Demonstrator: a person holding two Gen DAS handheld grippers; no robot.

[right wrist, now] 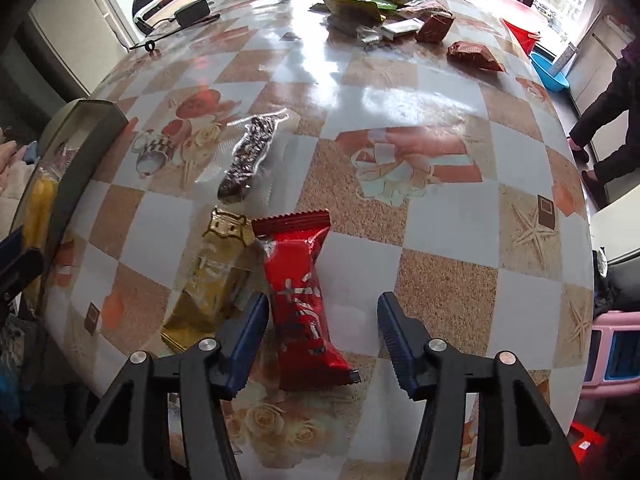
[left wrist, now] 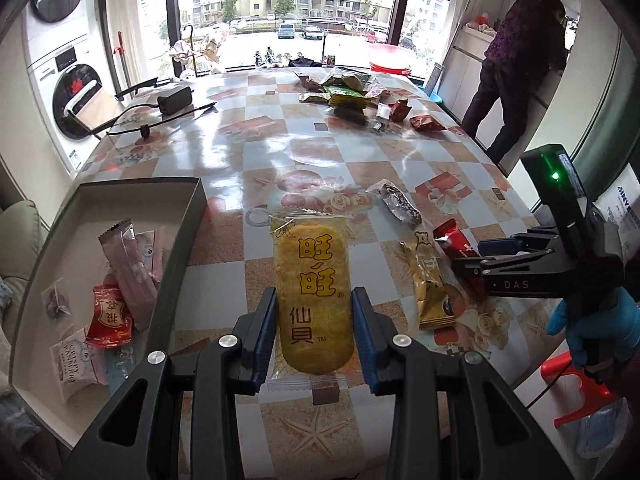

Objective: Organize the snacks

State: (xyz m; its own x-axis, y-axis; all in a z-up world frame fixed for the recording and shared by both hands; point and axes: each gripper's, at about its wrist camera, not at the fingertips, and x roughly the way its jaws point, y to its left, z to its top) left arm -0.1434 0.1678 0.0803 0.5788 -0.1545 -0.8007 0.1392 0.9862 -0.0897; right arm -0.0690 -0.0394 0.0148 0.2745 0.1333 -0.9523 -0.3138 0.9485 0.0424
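Two grippers are seen over a glossy surface (left wrist: 320, 152) covered in a checked cloth printed with starfish, roses and gift boxes. A yellow rice-cracker packet (left wrist: 314, 296) is clamped between the narrowly set pads of the left gripper (left wrist: 314, 336) and is held just above the cloth. To its left, an open grey box (left wrist: 120, 196) is set at the surface's edge, with pink, red and white snack packets lying inside.

The right gripper (right wrist: 320, 336) is pointed steeply down with its jaws parted; a red wrapper (right wrist: 304, 300) lies on the cloth between them, near the left pad, and is not pressed. A gold packet (right wrist: 208, 280) is found just beside it, and a clear-wrapped dark bar (right wrist: 250, 152) beyond. A heap of more snacks (left wrist: 348, 92) is piled at the far end.

Large windows (left wrist: 288, 8) are shown facing apartment blocks and parked cars. Stacked washing machines (left wrist: 60, 60) are placed at the left, and a person (left wrist: 516, 60) is stood at a counter on the right.
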